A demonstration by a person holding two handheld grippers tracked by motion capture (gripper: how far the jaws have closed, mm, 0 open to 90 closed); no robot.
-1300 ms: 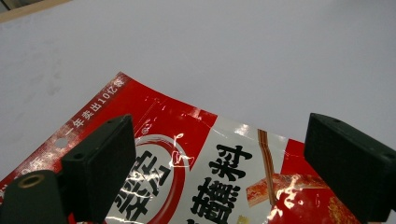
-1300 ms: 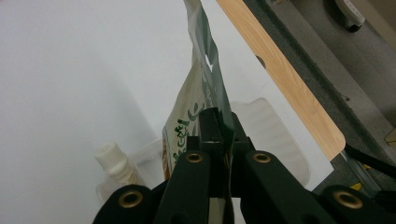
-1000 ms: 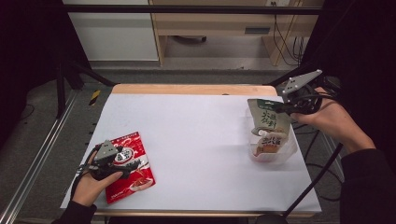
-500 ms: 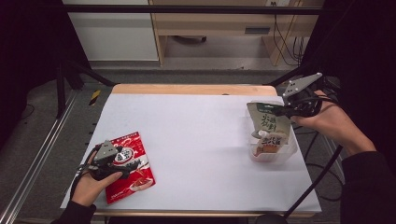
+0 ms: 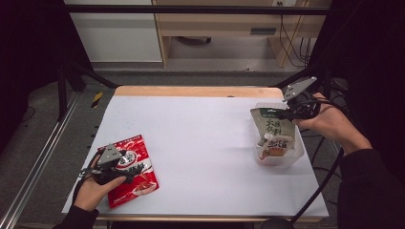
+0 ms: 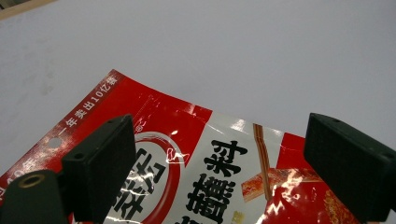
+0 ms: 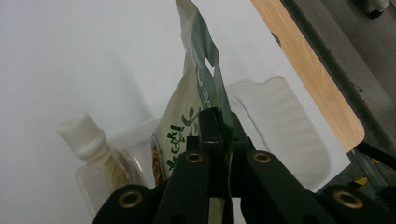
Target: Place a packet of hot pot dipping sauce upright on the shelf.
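A red snack packet (image 5: 136, 177) lies flat near the table's front left. My left gripper (image 5: 119, 164) hovers low over it, open, with its jaws wide apart above the packet's printed face (image 6: 210, 177). At the right, my right gripper (image 5: 290, 114) is shut on the top edge of a green-and-white pouch (image 5: 271, 130). The pouch stands upright in a clear plastic tub (image 5: 293, 153). In the right gripper view the jaws pinch the pouch (image 7: 187, 116) near its top seam. A small bottle with a white cap (image 7: 88, 137) lies in the tub (image 7: 285, 135) beside it.
The table is covered in white, with a wooden far edge (image 5: 196, 90). The tub sits close to the right edge. A metal rail (image 5: 33, 167) runs along the floor on the left. A black cable (image 5: 329, 167) hangs off the table's right side.
The pouch has sunk slightly in the tub, and the white bottle cap now shows beside it. The left gripper has stayed still over the red packet.
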